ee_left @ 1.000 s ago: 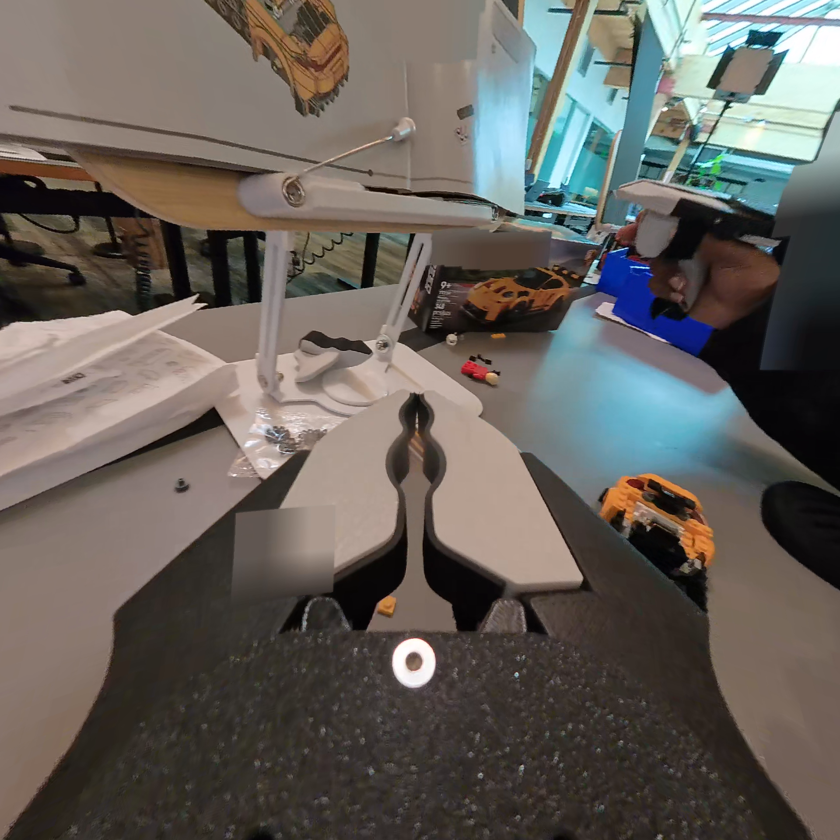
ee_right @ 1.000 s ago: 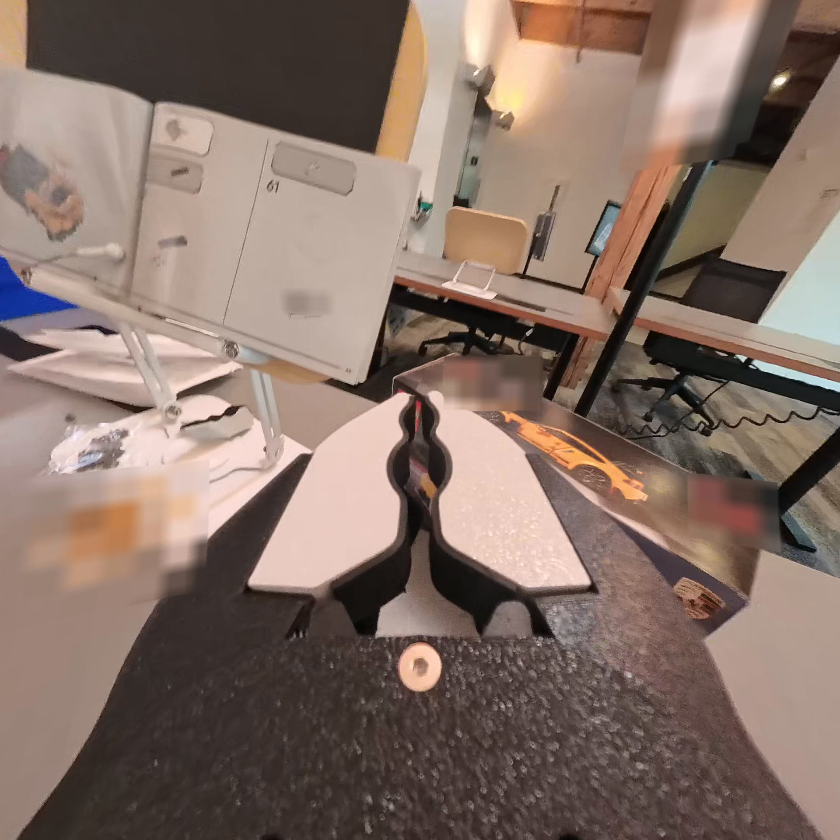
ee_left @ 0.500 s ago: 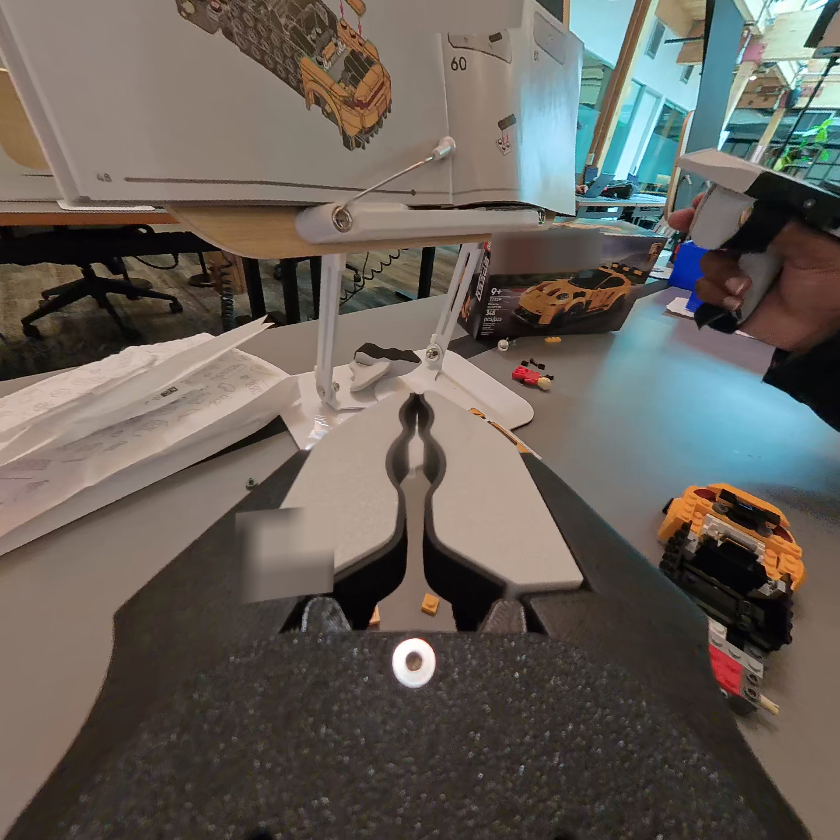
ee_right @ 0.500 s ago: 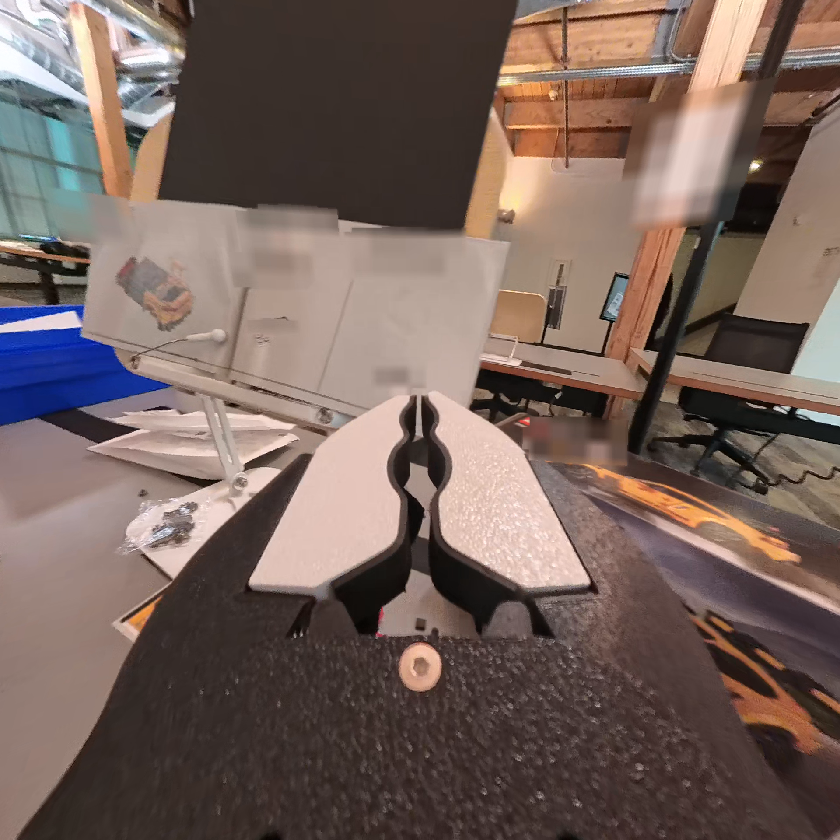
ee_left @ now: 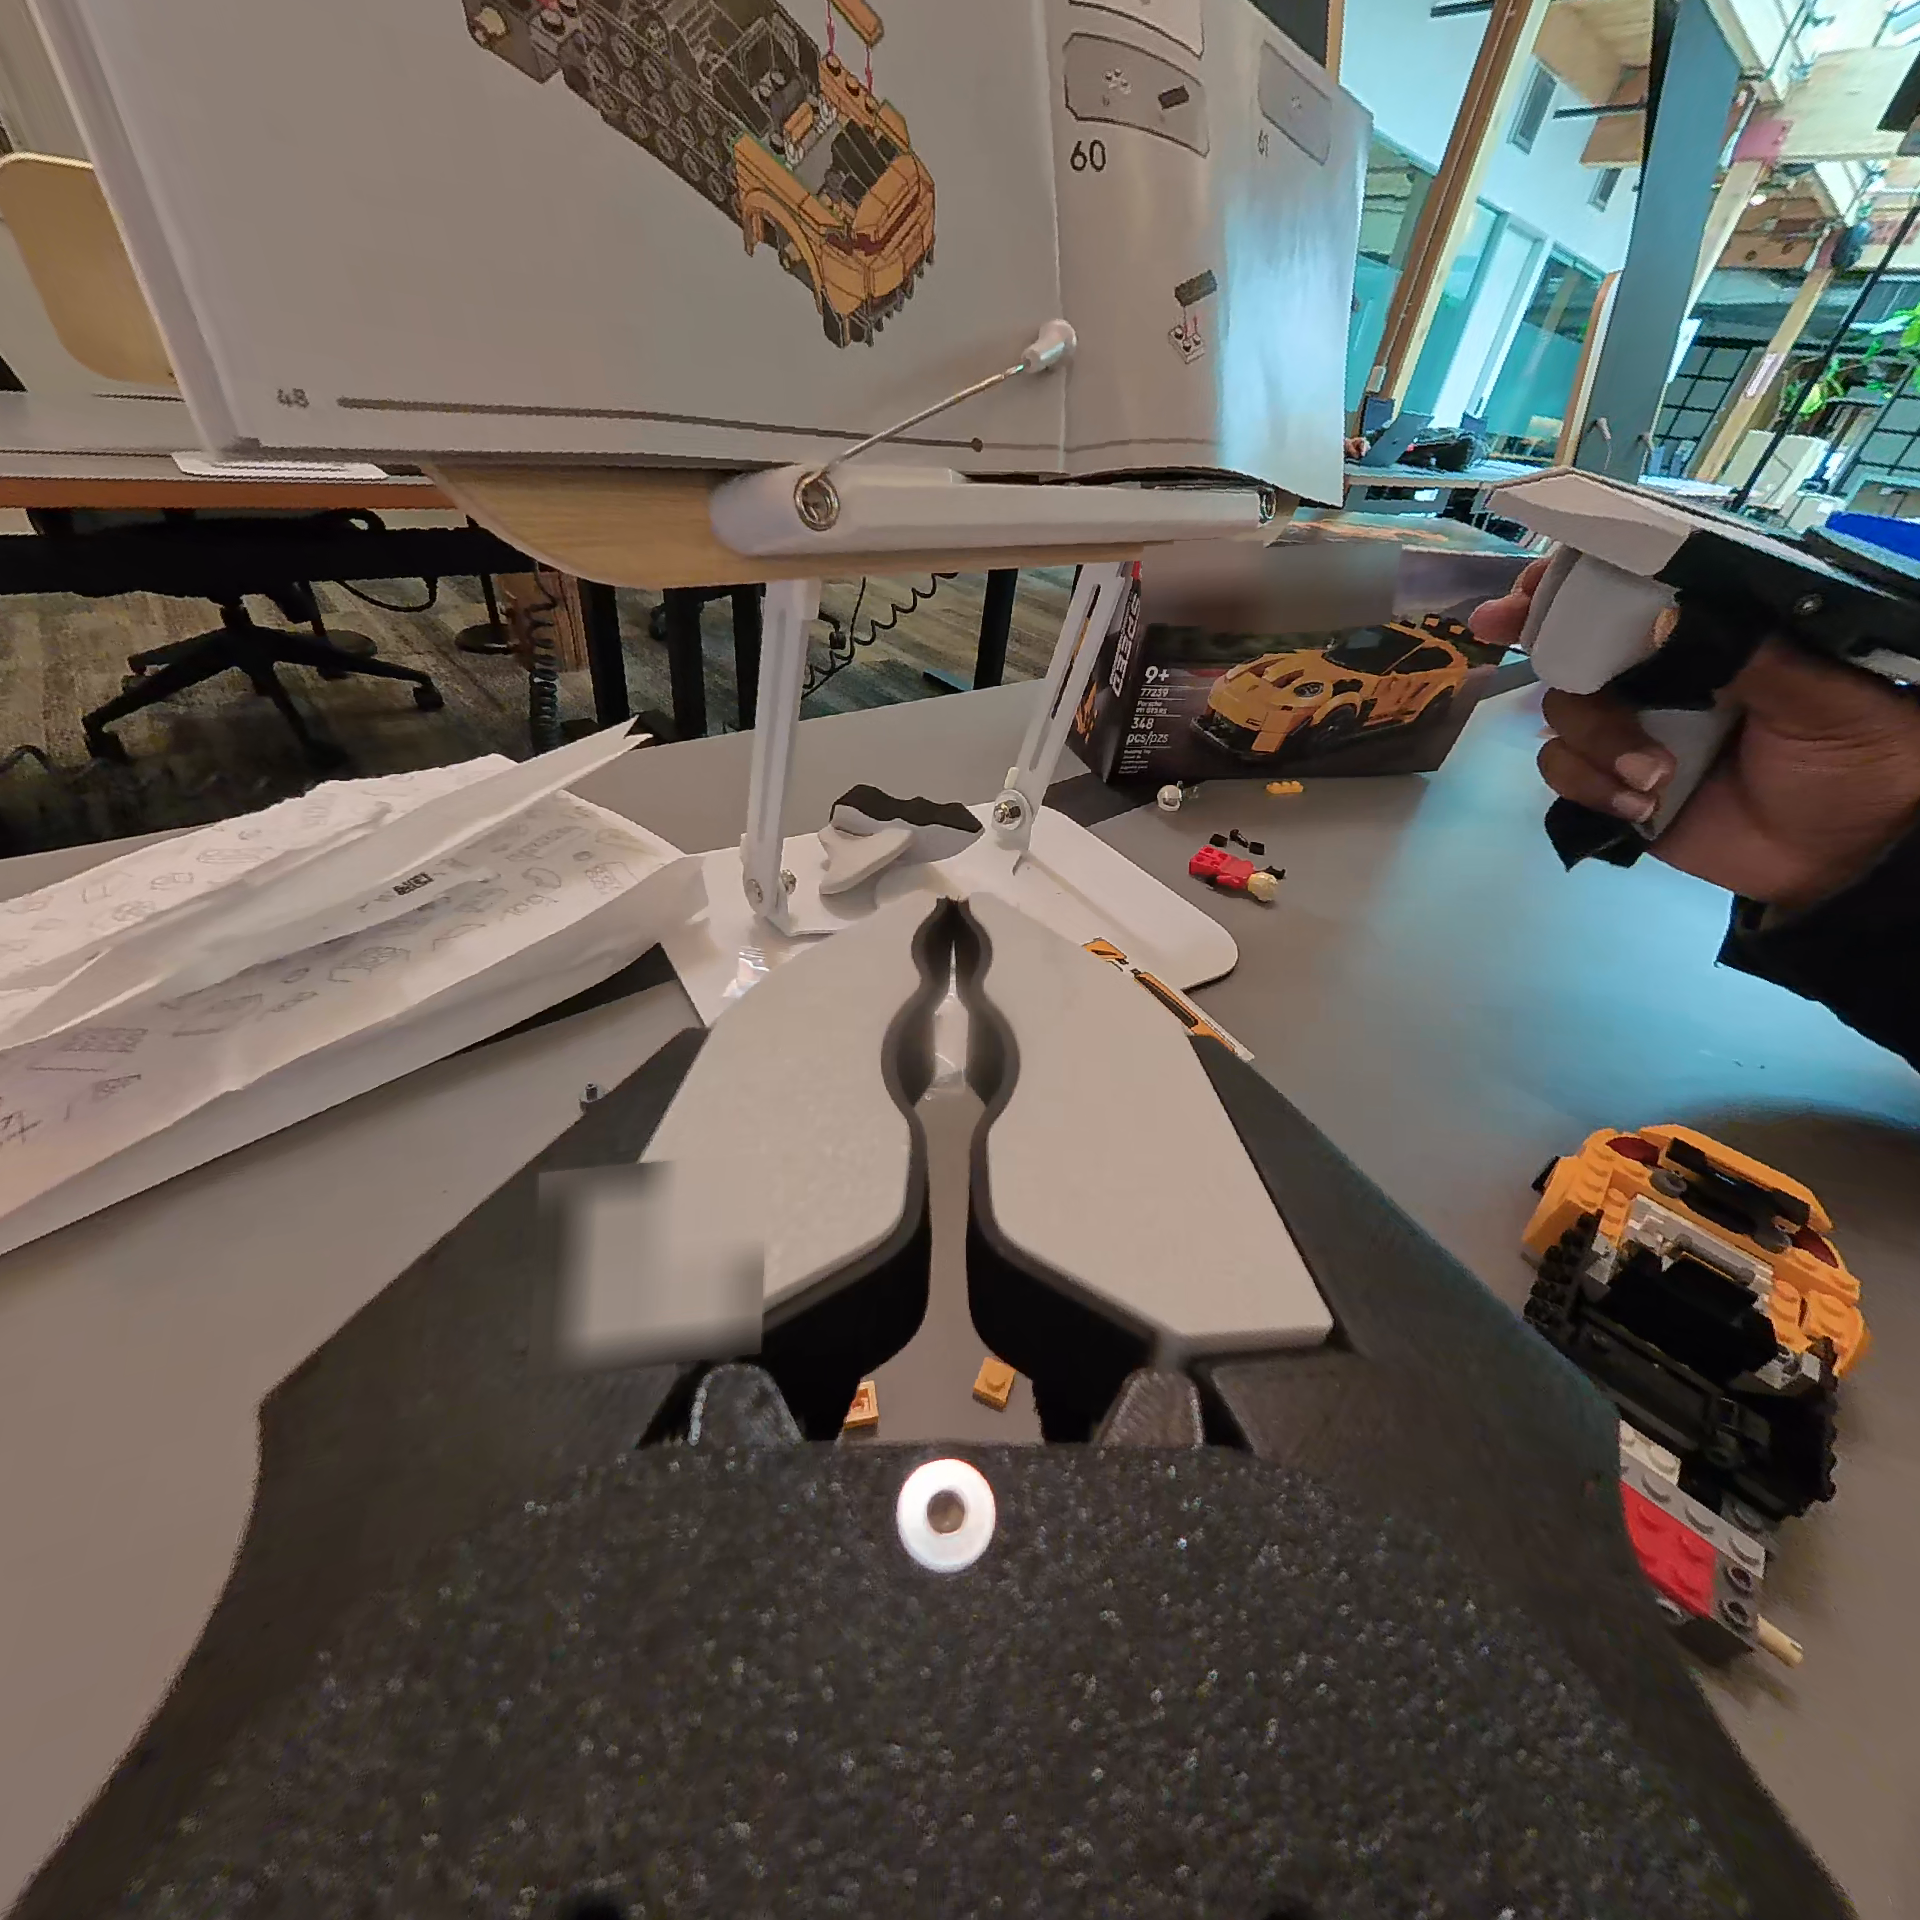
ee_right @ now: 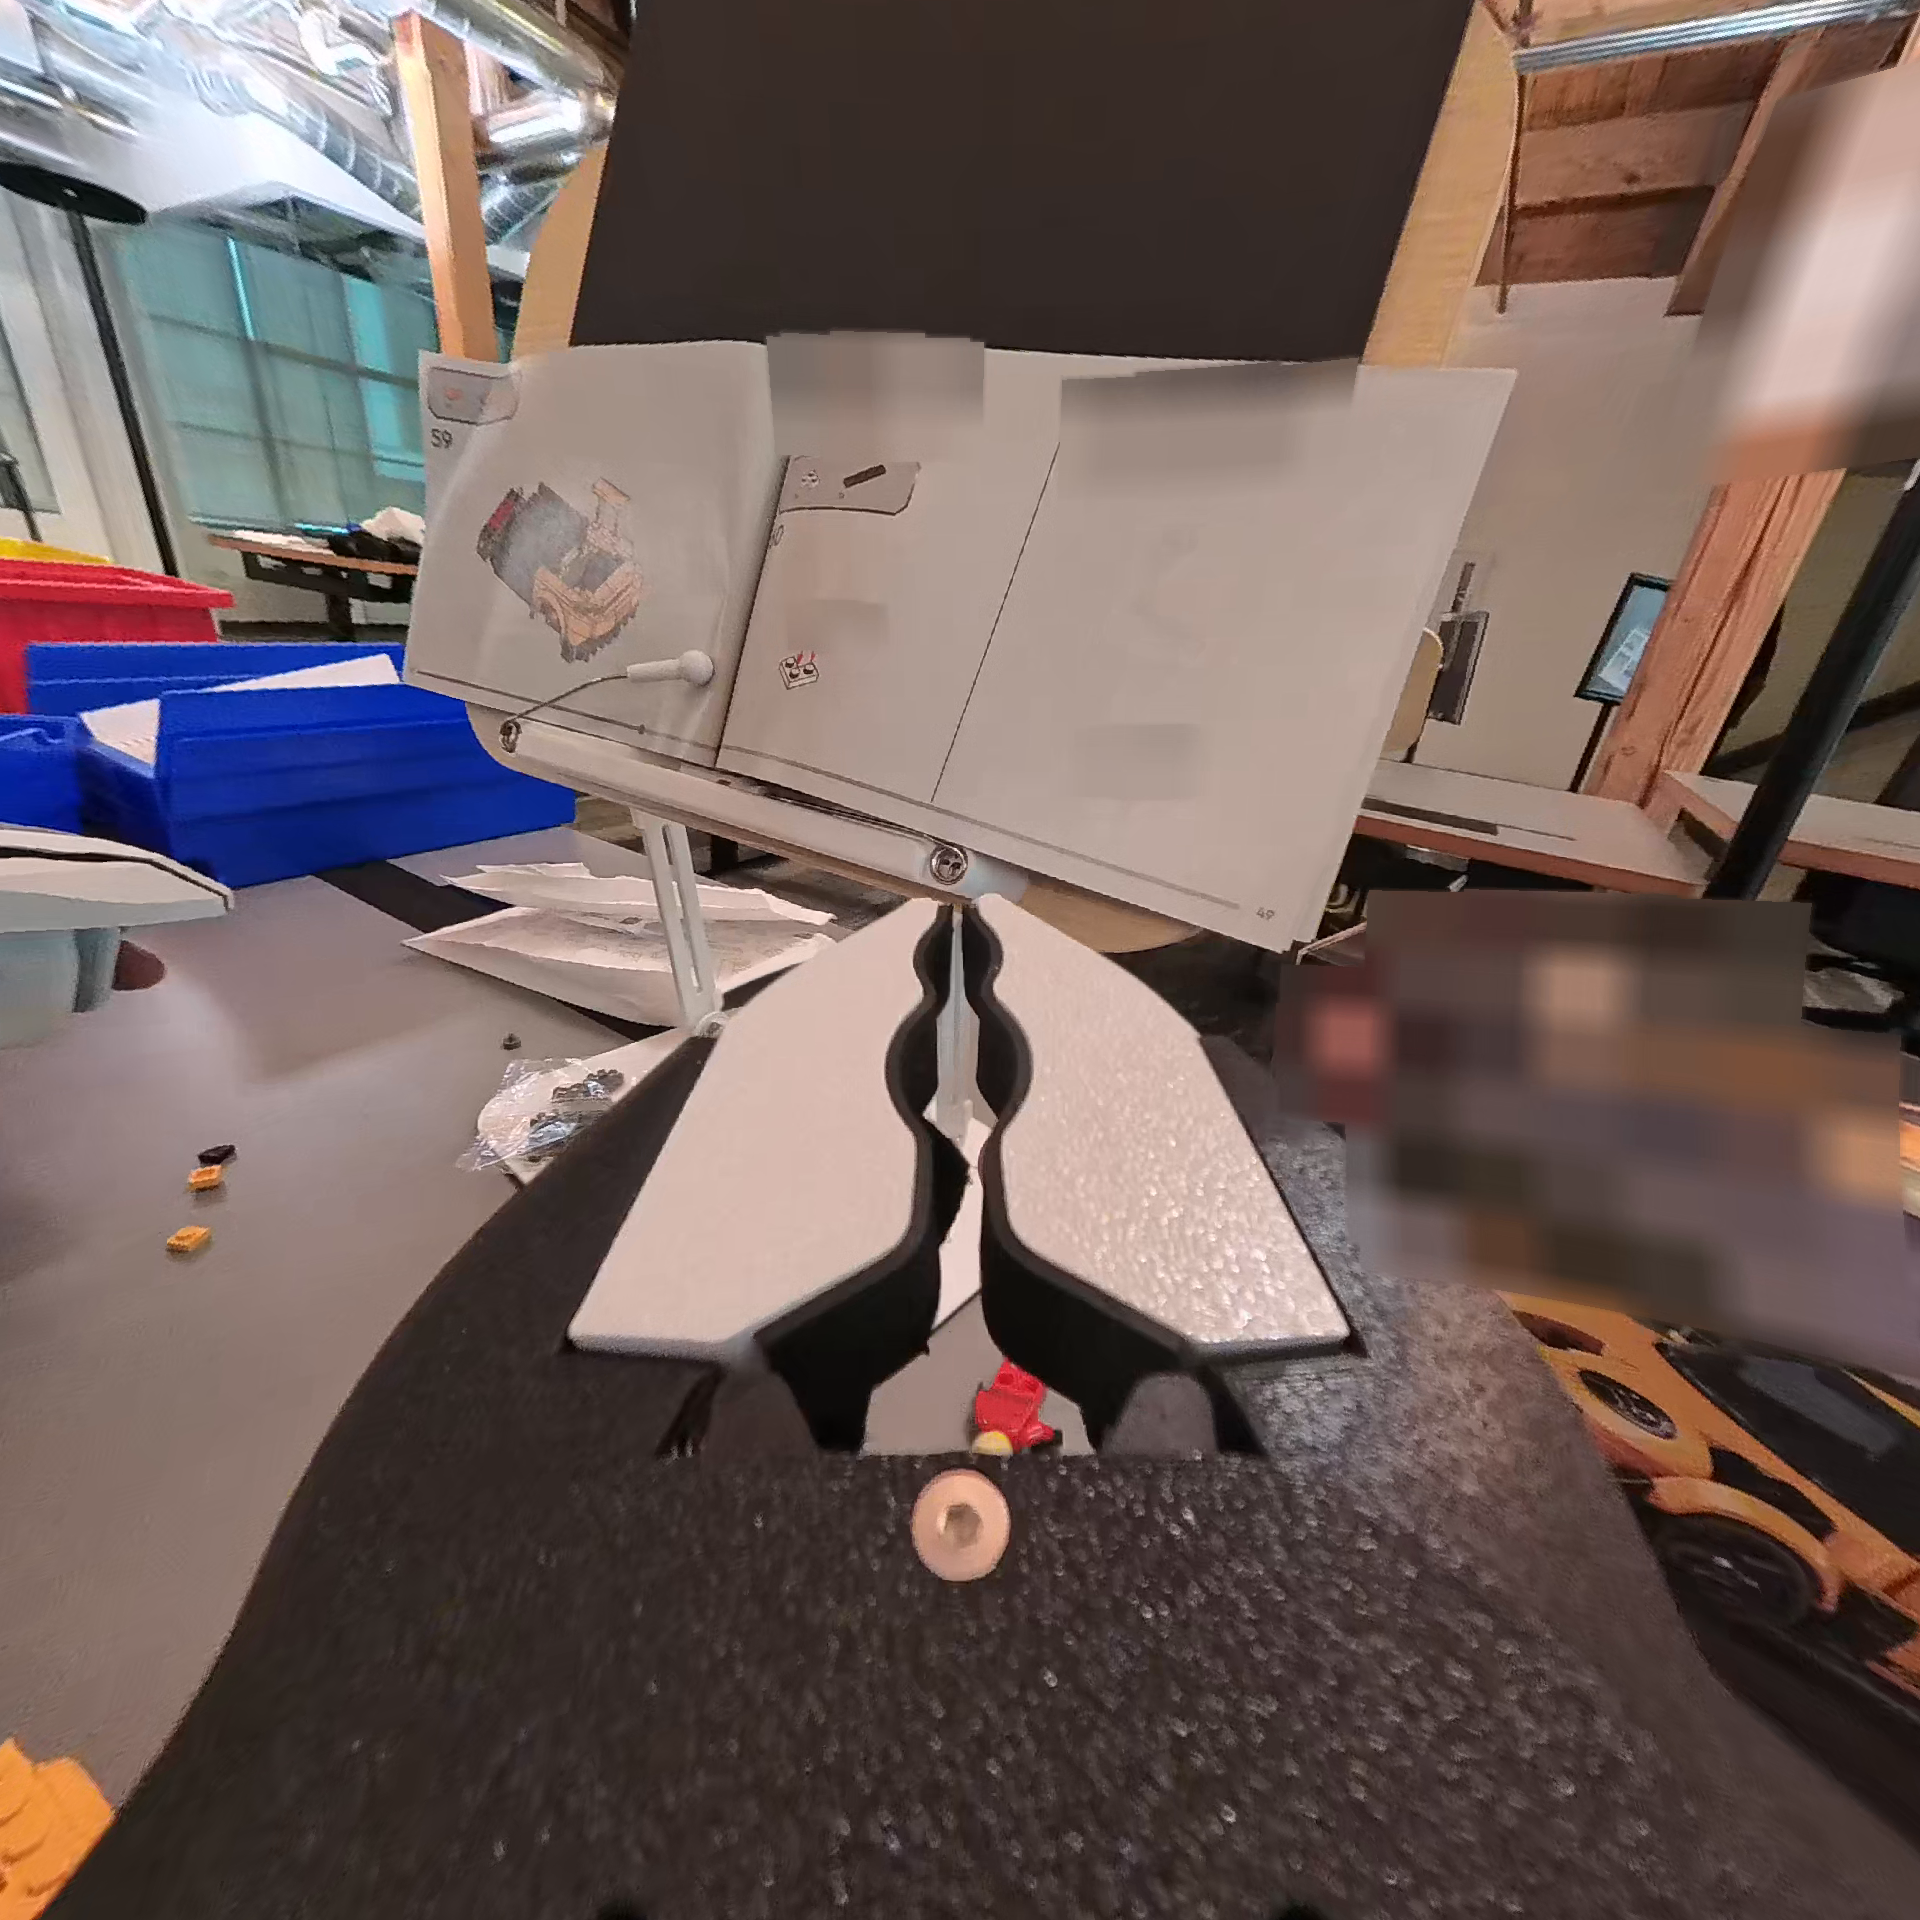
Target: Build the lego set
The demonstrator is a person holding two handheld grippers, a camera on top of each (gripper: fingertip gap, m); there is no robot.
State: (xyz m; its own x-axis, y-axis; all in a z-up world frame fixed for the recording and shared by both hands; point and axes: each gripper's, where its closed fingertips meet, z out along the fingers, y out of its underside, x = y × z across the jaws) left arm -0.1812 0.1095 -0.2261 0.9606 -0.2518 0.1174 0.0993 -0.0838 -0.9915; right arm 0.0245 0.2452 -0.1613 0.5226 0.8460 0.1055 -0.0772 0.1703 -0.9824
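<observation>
Two grippers hover above the grey table (ee_left: 1455, 987), each with its fingers drawn together at the tips and nothing between them. Directly under the left gripper (ee_left: 948, 909) lie two small orange plates (ee_left: 992, 1384), showing through the gap near its base. Off to its right, toward the table's near edge, the part-built orange-and-black lego car (ee_left: 1704, 1299) lies on the bare surface, a red and grey section at its near end. The right gripper (ee_right: 954, 904) hangs over a red minifigure (ee_right: 1010, 1405) — held by a hand (ee_left: 1766, 769) in the left wrist view. Toward the far edge a white book stand (ee_left: 966, 914) props the open instruction booklet (ee_left: 623, 208); the set's box (ee_left: 1288, 696) sits to its right, white paper bags (ee_left: 291, 935) to its left. Blue bins (ee_right: 281, 769) are stacked at the table's left side.
</observation>
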